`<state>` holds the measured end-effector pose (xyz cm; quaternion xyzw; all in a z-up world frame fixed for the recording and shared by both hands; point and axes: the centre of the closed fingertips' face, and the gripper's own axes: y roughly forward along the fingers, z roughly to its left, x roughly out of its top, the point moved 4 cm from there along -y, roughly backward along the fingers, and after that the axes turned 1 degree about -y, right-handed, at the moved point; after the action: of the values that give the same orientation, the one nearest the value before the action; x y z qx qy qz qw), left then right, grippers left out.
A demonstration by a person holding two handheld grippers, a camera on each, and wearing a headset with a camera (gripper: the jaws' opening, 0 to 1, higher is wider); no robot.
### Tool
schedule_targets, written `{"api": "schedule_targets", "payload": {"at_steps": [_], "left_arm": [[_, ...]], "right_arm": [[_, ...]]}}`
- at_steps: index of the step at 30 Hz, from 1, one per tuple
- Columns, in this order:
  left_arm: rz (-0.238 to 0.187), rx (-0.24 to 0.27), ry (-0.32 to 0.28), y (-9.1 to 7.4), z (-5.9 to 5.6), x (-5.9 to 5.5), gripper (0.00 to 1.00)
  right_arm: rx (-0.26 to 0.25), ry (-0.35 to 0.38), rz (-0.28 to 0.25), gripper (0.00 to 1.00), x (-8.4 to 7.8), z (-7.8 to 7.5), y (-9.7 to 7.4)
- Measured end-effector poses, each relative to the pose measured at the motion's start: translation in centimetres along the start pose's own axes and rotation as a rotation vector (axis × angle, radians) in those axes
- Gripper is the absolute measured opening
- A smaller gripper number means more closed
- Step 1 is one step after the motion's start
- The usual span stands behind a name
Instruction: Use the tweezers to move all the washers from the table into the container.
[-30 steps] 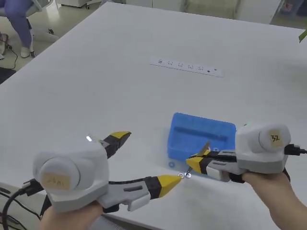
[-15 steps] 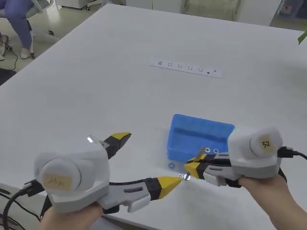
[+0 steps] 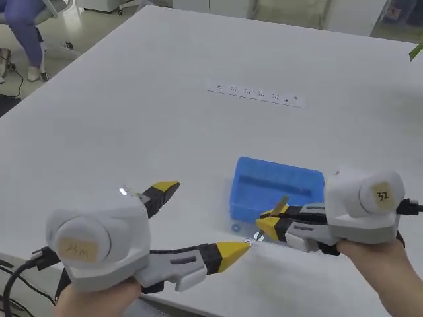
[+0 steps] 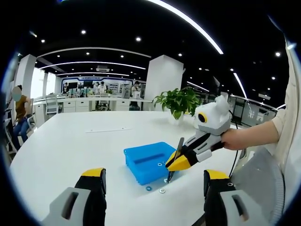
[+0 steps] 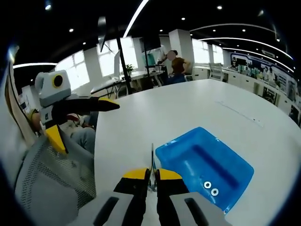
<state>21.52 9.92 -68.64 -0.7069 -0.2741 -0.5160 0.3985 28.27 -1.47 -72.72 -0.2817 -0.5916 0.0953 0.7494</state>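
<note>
A blue container point(image 3: 274, 181) sits on the white table point(image 3: 132, 112); in the right gripper view this container point(image 5: 188, 157) holds two silver washers point(image 5: 210, 188). Loose on the table in front of it lie a blue washer point(image 3: 236, 228) and a silver washer point(image 3: 256, 240); both, blue washer point(image 4: 148, 188) and silver washer point(image 4: 162, 190), are seen from the left gripper too. My right gripper point(image 3: 267, 225) is shut on thin metal tweezers point(image 4: 175, 160), whose tip points down beside the loose washers. My left gripper point(image 3: 200, 219) hangs open to the left, holding nothing.
A white power strip point(image 3: 256, 92) lies farther back on the table. A seated person point(image 3: 26, 26) is beyond the far left corner. The table's near edge runs just below both grippers. A potted plant point(image 4: 178, 101) stands behind the table.
The right gripper dipped a little down and to the left with the tweezers, then came back up and right. The left gripper has stayed put.
</note>
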Motion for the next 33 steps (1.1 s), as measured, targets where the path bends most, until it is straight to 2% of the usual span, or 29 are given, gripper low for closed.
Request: {"api": "schedule_targets", "payload": {"at_steps": [4,8,15,18,23,27,29,33], "left_arm": [[-0.003,0.000,-0.004,0.0,0.0,0.0,0.87],[-0.001,-0.001,-0.001,-0.1,0.0,0.0,0.87],[-0.001,-0.001,-0.001,-0.1,0.0,0.1,0.87],[-0.001,-0.001,0.000,-0.1,0.0,0.1,0.87],[0.000,-0.001,0.003,-0.1,0.0,0.1,0.86],[-0.003,0.004,0.002,-0.1,0.1,0.1,0.86],[-0.005,0.004,-0.001,-0.1,0.2,0.1,0.86],[-0.003,0.002,0.001,-0.1,0.1,0.1,0.86]], "right_arm": [[-0.001,0.001,-0.050,0.03,1.6,-0.4,-1.1],[-0.035,0.008,-0.093,0.03,3.1,-1.7,-2.0],[-0.087,0.059,-0.126,0.03,4.1,-3.9,-1.9],[-0.123,0.099,-0.115,0.03,3.9,-5.2,-1.2],[-0.149,0.209,-0.094,0.03,2.8,-7.5,0.1],[-0.161,0.275,-0.075,0.03,2.1,-8.5,0.7],[-0.163,0.283,-0.069,0.03,1.9,-8.7,0.9],[-0.173,0.304,-0.013,0.03,0.9,-9.2,1.7]]}}
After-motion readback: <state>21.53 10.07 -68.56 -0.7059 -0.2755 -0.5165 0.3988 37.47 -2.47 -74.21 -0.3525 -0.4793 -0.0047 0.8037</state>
